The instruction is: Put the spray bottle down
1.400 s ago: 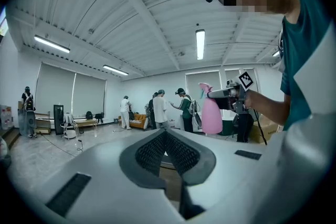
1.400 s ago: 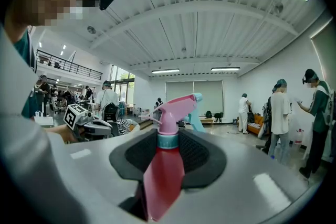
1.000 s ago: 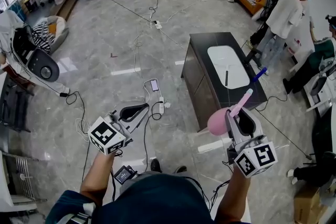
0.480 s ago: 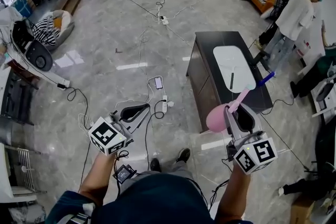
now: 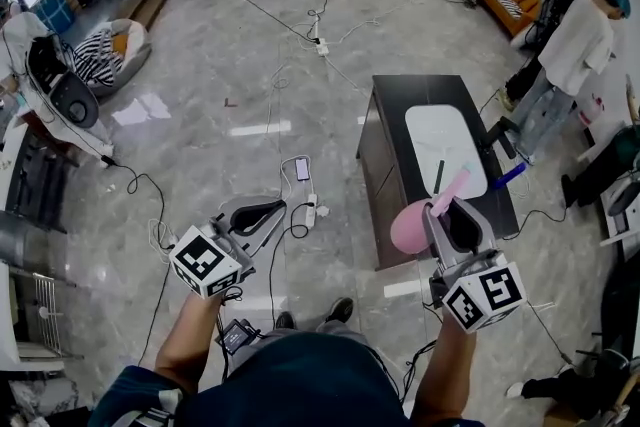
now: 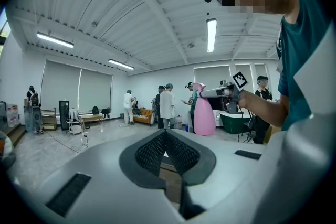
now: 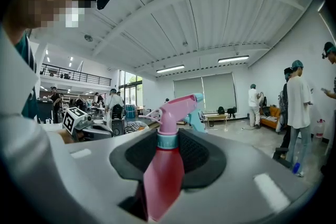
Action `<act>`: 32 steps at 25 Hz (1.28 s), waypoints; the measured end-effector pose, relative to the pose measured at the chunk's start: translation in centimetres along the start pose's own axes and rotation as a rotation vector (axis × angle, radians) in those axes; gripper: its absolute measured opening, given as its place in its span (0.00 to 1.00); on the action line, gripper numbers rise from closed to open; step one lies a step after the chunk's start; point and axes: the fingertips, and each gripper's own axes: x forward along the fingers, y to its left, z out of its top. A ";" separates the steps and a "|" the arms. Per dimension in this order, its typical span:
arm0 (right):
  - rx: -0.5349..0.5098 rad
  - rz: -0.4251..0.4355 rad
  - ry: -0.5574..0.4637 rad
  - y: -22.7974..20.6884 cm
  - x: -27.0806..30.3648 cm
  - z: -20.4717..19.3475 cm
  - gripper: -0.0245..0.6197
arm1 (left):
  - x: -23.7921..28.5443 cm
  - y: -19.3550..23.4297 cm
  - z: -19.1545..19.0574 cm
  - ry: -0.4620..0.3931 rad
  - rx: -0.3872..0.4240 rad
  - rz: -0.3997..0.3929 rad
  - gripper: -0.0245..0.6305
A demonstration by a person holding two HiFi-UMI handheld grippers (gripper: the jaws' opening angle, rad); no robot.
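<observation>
My right claw (image 5: 455,221) is gripping the pink spray bottle (image 5: 411,226) over the dark table's (image 5: 398,95) near edge. My left claw (image 5: 262,211) is hanging closed, empty, left of that table.

Left forearm (image 5: 186,340) and right forearm (image 5: 443,373) reached forward, side by side. Left gripper (image 5: 258,213) had its jaws pressed together, empty. Right gripper (image 5: 452,218) sat level, jaws clamped on the spray bottle (image 5: 411,227).
</observation>
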 end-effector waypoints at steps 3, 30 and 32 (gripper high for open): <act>-0.001 0.018 -0.002 -2.4 1.1 -0.1 0.25 | 2.2 0.5 0.1 0.000 0.001 0.019 0.05; 0.036 -0.006 0.037 -11.8 13.3 -0.7 0.25 | 13.3 11.4 1.0 0.015 -0.011 -0.016 0.05; 0.036 -0.020 0.039 -12.4 15.0 -0.6 0.25 | 14.5 13.3 1.2 0.016 -0.012 -0.032 0.05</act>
